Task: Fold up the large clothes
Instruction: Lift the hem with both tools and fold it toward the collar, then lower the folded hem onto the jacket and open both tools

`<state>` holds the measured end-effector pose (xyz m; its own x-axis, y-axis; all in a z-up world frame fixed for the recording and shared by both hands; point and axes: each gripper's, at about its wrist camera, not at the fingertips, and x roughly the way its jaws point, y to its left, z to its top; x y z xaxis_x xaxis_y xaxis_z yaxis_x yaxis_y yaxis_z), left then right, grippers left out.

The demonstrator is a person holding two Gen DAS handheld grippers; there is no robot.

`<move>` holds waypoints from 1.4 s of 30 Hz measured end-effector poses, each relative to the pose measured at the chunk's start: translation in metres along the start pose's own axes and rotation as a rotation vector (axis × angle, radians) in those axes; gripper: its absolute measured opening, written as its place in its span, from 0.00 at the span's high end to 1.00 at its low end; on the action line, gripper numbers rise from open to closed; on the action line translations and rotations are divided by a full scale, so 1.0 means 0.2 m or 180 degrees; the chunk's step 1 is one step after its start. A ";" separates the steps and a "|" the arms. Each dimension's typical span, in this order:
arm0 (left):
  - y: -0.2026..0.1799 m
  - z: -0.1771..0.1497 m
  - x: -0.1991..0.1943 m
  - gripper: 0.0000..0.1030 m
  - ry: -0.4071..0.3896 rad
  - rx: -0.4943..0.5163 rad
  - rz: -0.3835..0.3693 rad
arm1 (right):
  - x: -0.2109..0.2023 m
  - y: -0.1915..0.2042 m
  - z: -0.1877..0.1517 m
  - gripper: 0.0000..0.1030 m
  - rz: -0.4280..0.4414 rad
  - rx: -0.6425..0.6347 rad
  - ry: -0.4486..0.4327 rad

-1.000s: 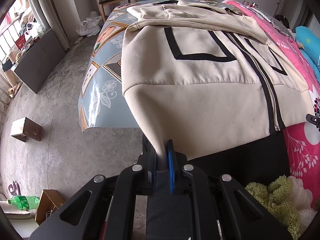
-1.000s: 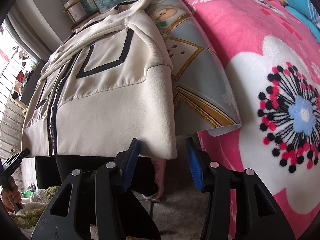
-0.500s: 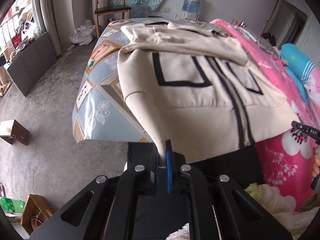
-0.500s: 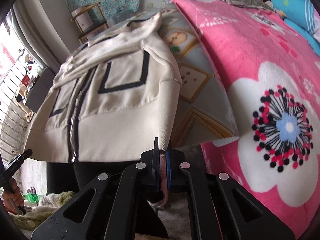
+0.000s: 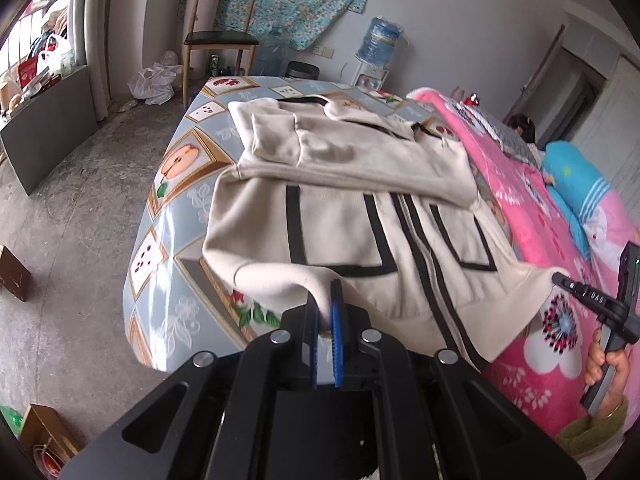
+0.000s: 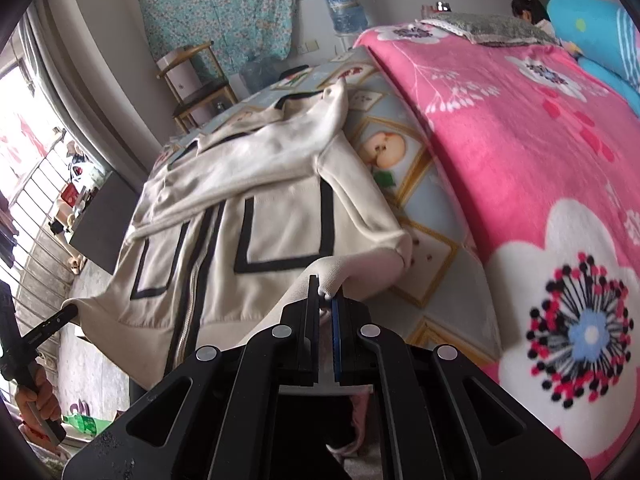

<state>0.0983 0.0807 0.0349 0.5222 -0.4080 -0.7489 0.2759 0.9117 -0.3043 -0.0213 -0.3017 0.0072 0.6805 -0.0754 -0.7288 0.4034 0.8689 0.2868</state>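
where jacket (image 5: 344, 236) drapes patterned bed sheet (image 5: 176, 208) (pink blanket (image 6: 520, 128) beside), concrete floor (image 5: 72, 208)

A big bed (image 5: 168, 292) fills the middle of both views. A shiny grey-blue cover (image 5: 176, 216) with little framed pictures lies on it and hangs down over the near edge. In the left view a pink blanket (image 5: 532, 200) with big flowers lies on the right side of the bed. In the right view the same blanket (image 6: 500, 128) fills the right half of the frame. A cream jacket (image 5: 340, 216) with black lines lies on the grey-blue cover in the middle. Its near edge is lifted up off the bed. A blue pillow (image 5: 576, 184) rests on the blanket at the right edge of the left view. A grey mat (image 6: 488, 28) lies on the blanket at the upper right of the right view.
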 end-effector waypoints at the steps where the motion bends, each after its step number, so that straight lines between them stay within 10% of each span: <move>1: 0.02 0.03 0.01 0.95 -0.0013 -0.0048 -0.0011 | 0.01 0.00 0.02 0.95 0.0007 0.0002 -0.0015; 23: 0.34 0.47 0.56 0.86 0.0282 -0.0711 0.0202 | 0.73 -0.11 0.47 0.87 -0.0015 0.0300 0.0125; 27: 0.39 0.47 0.49 0.50 0.0041 -0.0773 0.0362 | 0.68 -0.11 0.46 0.75 -0.0021 0.0292 0.0017; 31: 0.45 0.49 0.38 0.49 -0.0139 -0.0824 0.0404 | 0.56 -0.08 0.44 0.44 -0.0200 0.0145 -0.0222; 42: 0.30 0.23 0.29 0.49 0.0221 -0.0481 0.0288 | 0.28 -0.18 0.19 0.35 -0.0147 0.0492 -0.0036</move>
<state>0.1821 0.1087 -0.0003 0.4809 -0.3246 -0.8145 0.1033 0.9435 -0.3150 0.0261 -0.3564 -0.0208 0.6655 -0.1199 -0.7368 0.5232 0.7789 0.3459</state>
